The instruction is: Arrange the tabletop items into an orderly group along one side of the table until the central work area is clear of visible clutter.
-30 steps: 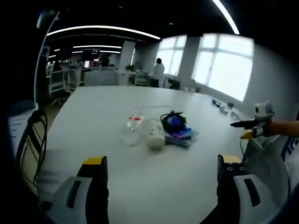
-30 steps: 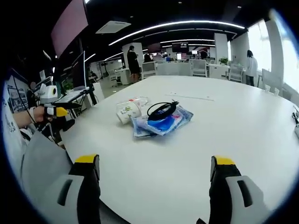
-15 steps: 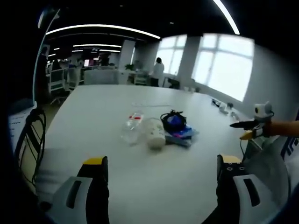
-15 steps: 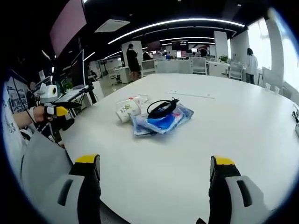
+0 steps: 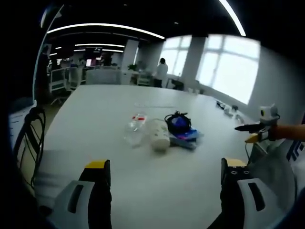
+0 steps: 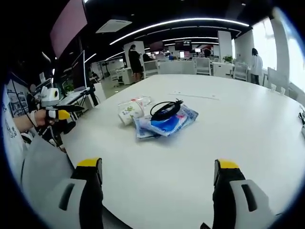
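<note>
- In the left gripper view, the left tool [image 5: 162,183] stood with its jaws spread wide and nothing between them, low over the near edge of the white tabletop [image 5: 95,114].
- Ahead of that tool, near the middle of the tabletop, lay a small heap: a clear plastic bottle [image 5: 135,129] with a red label on the left, a white paper cup [image 5: 157,135] on its side just beside it, then a black coiled cable [image 5: 177,122] resting on a blue packet [image 5: 187,137].
- At the far right of the same view the right tool [image 5: 257,129] was held near the tabletop's edge, well apart from the heap.
- In the right gripper view, the left tool [image 6: 59,113] showed at the far left, off the tabletop's edge.
- The right tool [image 6: 157,186] had its jaws wide apart and empty.
- Ahead of it and slightly left, the cup [image 6: 129,112] lay touching the blue packet [image 6: 167,125], with the cable [image 6: 164,109] on top; the bottle [image 6: 136,101] sat just behind the cup.
</note>
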A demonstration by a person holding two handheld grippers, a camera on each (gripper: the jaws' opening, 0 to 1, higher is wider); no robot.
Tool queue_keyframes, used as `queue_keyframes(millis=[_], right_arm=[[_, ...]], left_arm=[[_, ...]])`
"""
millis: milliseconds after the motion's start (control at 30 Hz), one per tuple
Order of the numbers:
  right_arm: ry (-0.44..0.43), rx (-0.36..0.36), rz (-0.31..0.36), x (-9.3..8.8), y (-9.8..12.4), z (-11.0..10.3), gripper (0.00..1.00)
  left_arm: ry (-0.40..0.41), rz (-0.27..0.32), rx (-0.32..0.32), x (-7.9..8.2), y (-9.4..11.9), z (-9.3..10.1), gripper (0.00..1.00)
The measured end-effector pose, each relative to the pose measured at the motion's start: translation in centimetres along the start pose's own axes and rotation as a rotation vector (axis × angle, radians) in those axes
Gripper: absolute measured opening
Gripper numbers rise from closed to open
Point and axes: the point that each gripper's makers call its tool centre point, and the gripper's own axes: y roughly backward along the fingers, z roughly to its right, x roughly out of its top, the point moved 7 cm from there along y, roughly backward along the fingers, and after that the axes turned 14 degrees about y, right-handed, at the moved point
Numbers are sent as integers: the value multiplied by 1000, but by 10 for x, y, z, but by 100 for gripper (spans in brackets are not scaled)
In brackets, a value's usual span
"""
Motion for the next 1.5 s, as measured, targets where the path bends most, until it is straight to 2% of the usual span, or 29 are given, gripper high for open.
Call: queue_keyframes(millis=[533,733,1200,1300,1500], right_arm=[[-34,4,16,6,-9,4,95],[-86,30,34,13,-19,8,90],[-346,117,201,54,-50,19,75],[-369,128,227,61,-55,21,70],[-403,176,266,77,-72,19,69]], left_arm=[[-16,-18,-5,9,-10,-9,92],[-23,-12,-11,12,-15,-13,87],[-25,-4,-38,19,-38,-21,78],[-27,-2,-40,22,-42,-24,77],[-36,1,-40,26,-50,-29,76]])
